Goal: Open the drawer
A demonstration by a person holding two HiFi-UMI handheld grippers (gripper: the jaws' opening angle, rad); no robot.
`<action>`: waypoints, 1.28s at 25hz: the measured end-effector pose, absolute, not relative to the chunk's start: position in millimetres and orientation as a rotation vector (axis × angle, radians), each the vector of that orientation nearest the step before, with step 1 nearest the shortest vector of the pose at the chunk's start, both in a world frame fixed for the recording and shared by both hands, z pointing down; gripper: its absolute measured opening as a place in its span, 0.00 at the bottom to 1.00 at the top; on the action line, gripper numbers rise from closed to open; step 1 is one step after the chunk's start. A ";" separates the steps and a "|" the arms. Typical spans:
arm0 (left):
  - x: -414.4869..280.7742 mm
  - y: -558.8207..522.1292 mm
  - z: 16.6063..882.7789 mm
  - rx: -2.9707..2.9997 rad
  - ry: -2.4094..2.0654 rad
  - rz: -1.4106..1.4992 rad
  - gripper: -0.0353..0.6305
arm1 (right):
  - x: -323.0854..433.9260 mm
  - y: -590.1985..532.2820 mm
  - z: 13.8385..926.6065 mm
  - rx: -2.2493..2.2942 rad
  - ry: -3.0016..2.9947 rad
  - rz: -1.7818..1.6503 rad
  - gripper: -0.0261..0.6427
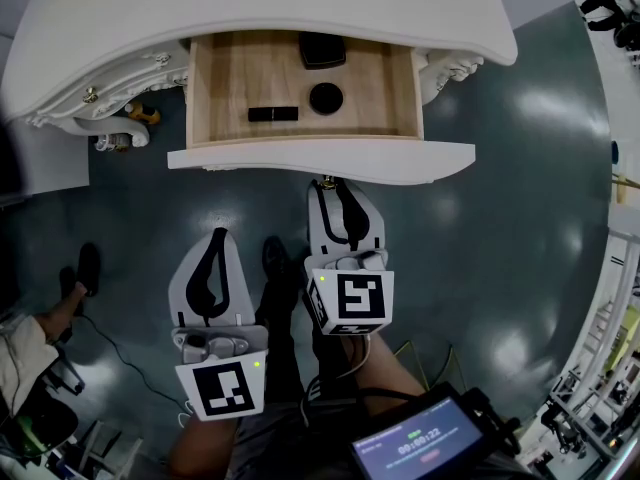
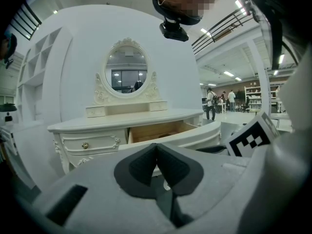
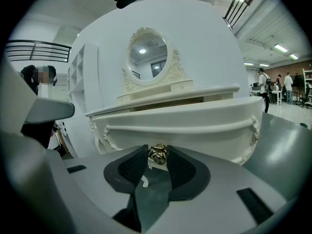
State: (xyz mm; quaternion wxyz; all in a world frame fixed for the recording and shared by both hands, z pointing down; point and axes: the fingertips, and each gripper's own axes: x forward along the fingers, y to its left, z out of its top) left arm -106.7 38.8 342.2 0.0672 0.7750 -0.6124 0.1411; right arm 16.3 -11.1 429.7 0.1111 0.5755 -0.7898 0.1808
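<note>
- Pale wood lines the drawer (image 1: 300, 88), which stands pulled well out from under the top of the white dressing table (image 1: 250, 8), its white front facing the person.
- Inside it lie a black bar (image 1: 273, 114), a round black item (image 1: 326, 98) and a dark rectangular item (image 1: 322, 50) at the back.
- A brass knob (image 3: 157, 153) sits at the middle of the drawer front.
- The right gripper (image 3: 157, 150) has its jaws closed on that knob, one dark pad pressing each side.
- The left gripper (image 2: 156, 149) hangs lower and to the left, apart from the drawer, its jaws tip to tip with nothing between them.
- An oval mirror (image 2: 126, 73) tops the table, and a closed side drawer (image 2: 90, 143) sits left of the open one.
- Grey-green floor (image 1: 500, 218) spreads beneath.
</note>
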 end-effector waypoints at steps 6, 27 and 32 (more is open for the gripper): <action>-108.3 39.1 341.1 2.337 -1.846 0.424 0.07 | 16.8 -10.0 429.7 1.692 -2.317 0.535 0.22; -110.9 39.1 342.3 2.341 -1.840 0.420 0.08 | 16.7 -9.2 431.6 1.710 -2.315 0.520 0.22; -111.2 34.5 336.0 2.356 -1.840 0.413 0.08 | 16.5 -9.3 430.6 1.701 -2.307 0.521 0.22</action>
